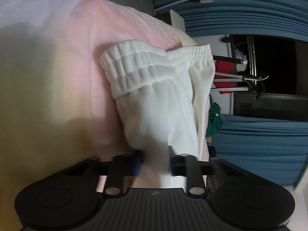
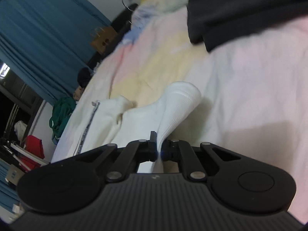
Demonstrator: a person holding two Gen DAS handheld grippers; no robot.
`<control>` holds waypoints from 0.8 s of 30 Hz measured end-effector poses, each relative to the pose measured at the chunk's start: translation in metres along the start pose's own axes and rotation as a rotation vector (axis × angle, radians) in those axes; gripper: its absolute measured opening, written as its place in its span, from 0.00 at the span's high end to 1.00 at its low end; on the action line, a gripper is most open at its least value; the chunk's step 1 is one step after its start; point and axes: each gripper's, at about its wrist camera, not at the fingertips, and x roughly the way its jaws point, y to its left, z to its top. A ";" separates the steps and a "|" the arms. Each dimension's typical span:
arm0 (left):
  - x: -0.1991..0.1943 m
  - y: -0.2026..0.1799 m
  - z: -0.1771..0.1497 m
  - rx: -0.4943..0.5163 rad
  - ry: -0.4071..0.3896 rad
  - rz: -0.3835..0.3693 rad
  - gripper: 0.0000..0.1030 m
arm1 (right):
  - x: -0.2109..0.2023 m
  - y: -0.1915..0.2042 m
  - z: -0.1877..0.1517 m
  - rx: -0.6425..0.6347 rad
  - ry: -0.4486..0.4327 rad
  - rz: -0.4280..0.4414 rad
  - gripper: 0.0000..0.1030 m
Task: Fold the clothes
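A white garment with a ribbed elastic waistband [image 1: 154, 88] lies on a pastel pink and yellow bedspread [image 1: 57, 67]. My left gripper [image 1: 155, 163] is shut on its near edge, and the cloth runs up from the jaws to the folded waistband. In the right wrist view the same white garment [image 2: 177, 107] rises from my right gripper [image 2: 159, 150], which is shut on a bunched fold of it. More of the white cloth, with a striped drawstring [image 2: 90, 123], lies to the left.
A black garment [image 2: 240, 9] lies on the bedspread [image 2: 250, 77] at the far right. Blue curtains [image 1: 259, 9], a dark window, a rack with red clothing [image 1: 224, 77] and a green garment [image 2: 61, 113] stand beyond the bed edge. A cardboard box [image 2: 103, 38] sits farther back.
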 end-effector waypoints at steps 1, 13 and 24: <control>0.001 -0.001 0.001 0.004 -0.005 0.010 0.80 | -0.004 0.001 0.002 0.005 -0.008 0.001 0.94; -0.028 -0.032 -0.021 0.150 -0.134 -0.032 0.90 | -0.024 -0.010 0.013 0.003 -0.014 0.065 0.94; -0.058 -0.074 -0.037 0.318 -0.194 -0.124 0.93 | -0.043 -0.017 0.024 0.013 -0.034 0.164 0.94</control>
